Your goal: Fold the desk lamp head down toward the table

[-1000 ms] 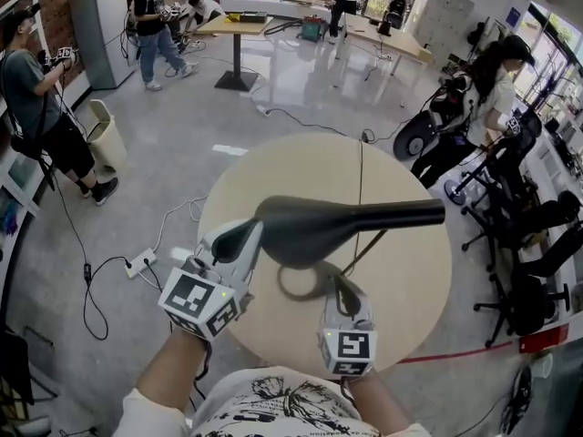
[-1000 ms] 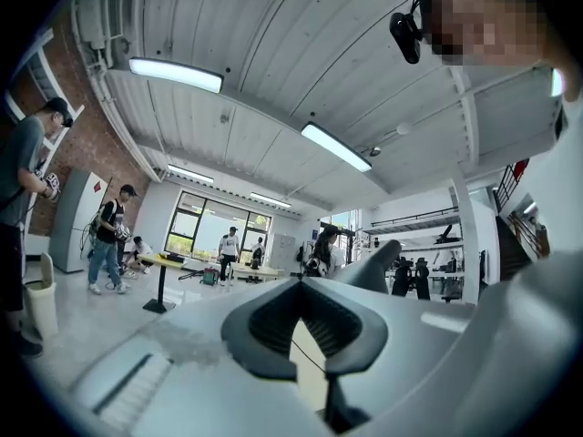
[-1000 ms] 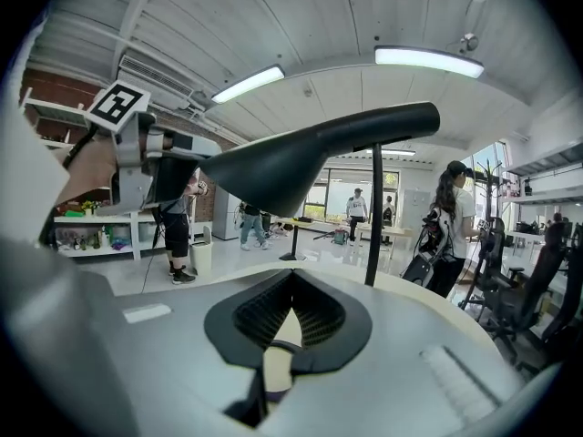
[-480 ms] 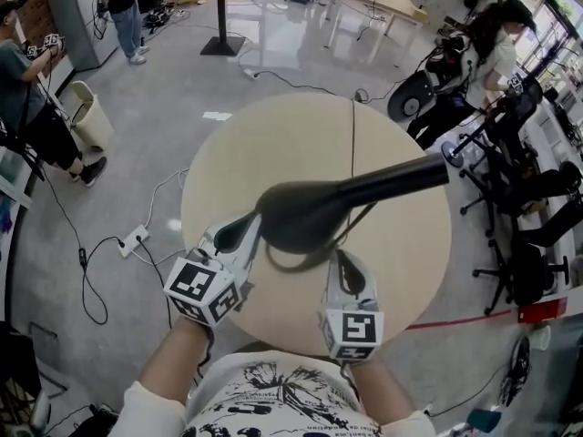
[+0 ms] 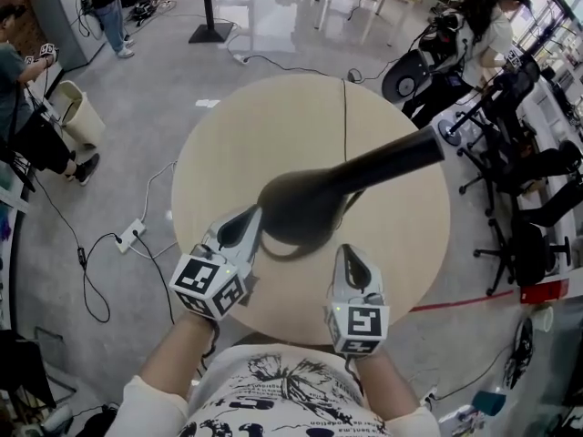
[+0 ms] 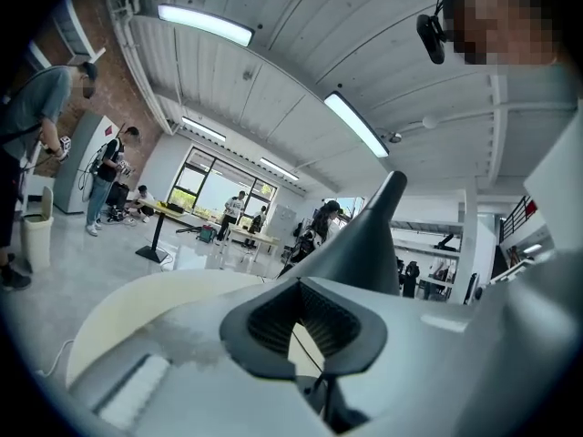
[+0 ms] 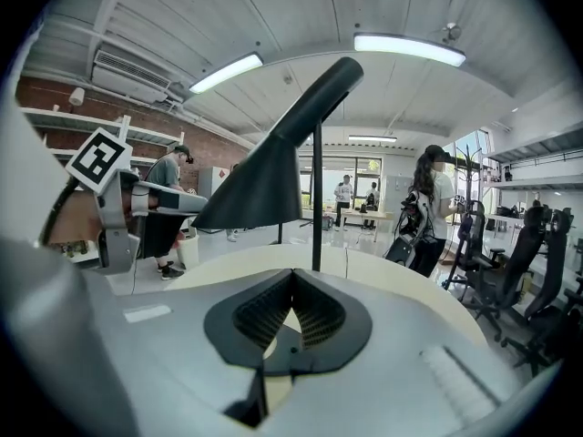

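A black desk lamp stands on the round beige table (image 5: 273, 126). Its cone-shaped head (image 5: 296, 209) hangs over the table's near half, and the neck (image 5: 392, 162) slants up to the right. My left gripper (image 5: 250, 218) is shut, its tips against the left rim of the head. In the right gripper view the left gripper (image 7: 178, 203) meets the shade (image 7: 264, 176) at its lower edge, beside the upright post (image 7: 316, 198). My right gripper (image 5: 349, 255) is shut and empty, just below the head and apart from it. The left gripper view shows the head (image 6: 360, 239) rising right beyond the jaws.
The lamp's cord (image 5: 344, 107) runs across the table to its far edge. Office chairs (image 5: 537, 208) crowd the right side. A power strip (image 5: 130, 237) and cables lie on the floor at left, near a bin (image 5: 77, 116). Several people stand around the room.
The lamp's neck has swung from level to slanting up-right in the head view, and the head has shifted slightly. My left gripper stayed at the shade's rim; the right gripper hardly moved.
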